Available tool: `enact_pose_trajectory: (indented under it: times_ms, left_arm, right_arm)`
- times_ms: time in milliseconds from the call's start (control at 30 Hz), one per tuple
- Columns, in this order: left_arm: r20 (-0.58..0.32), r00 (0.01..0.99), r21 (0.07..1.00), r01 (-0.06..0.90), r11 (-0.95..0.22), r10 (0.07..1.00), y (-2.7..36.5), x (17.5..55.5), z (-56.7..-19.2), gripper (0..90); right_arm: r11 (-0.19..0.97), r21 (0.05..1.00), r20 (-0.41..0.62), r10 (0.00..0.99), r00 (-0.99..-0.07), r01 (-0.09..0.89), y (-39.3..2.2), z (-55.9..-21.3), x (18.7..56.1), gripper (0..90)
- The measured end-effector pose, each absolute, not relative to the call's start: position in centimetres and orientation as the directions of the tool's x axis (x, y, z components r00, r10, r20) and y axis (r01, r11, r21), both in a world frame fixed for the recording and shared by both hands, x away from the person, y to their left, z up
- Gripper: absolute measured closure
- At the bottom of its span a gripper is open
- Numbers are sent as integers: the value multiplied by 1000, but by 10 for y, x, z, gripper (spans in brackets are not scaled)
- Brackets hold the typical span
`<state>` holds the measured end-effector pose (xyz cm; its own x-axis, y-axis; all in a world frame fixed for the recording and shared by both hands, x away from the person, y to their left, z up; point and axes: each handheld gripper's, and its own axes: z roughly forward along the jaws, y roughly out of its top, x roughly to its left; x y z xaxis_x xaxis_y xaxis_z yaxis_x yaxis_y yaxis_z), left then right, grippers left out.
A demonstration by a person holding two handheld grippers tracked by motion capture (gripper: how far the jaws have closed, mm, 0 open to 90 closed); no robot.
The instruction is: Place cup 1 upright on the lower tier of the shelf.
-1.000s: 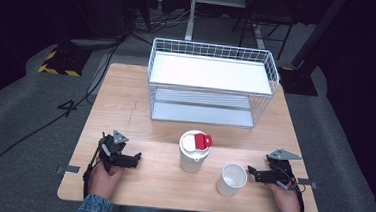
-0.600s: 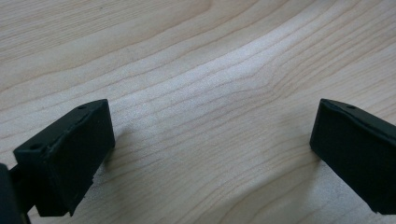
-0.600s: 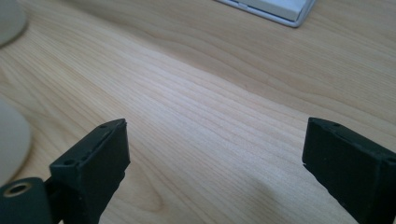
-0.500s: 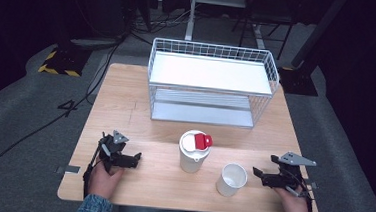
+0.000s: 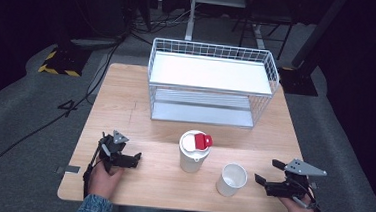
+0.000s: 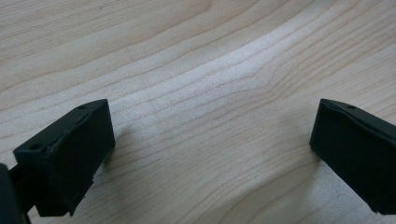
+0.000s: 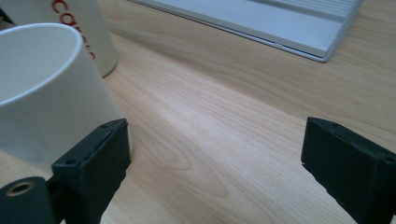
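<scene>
we see white cup (image 5: 232, 179) upright on bench (image 5: 126, 106), just beside R gripper (image 5: 267, 182); jaws wide, empty | L gripper (image 5: 133, 158) wide, idle | cup prob. light, thin-walled, crushable; we'd pinch rim/wall gently

Wooden table (image 5: 140, 112) — wire rack (image 5: 212, 82), lidded cup (image 5: 193, 151), open cup (image 5: 232, 179).
</scene>
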<state>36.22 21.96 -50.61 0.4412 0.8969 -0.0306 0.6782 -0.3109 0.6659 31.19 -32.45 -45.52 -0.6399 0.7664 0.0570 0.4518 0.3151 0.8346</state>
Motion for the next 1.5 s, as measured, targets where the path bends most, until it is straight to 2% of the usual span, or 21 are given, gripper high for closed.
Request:
enact_pose_trajectory:
  times_ms: [333, 700, 1133, 1500]
  left_arm:
    - [-31, 441, 666, 678, -311, 897, 220, 362, -506, 4]
    - [-32, 440, 667, 678, -309, 897, 220, 362, -506, 4]
    - [-31, 441, 666, 678, -311, 897, 220, 362, -506, 4]
    - [-32, 440, 667, 678, -309, 897, 220, 362, -506, 4]
  right_arm:
    - [344, 849, 58, 694, -717, 401, -314, -450, 295, 83]
    - [401, 836, 70, 599, -798, 374, -286, -460, 291, 74]
    - [478, 803, 30, 566, -824, 357, -260, -487, 293, 62]
    - [434, 827, 47, 577, -815, 356, -249, -497, 296, 73]
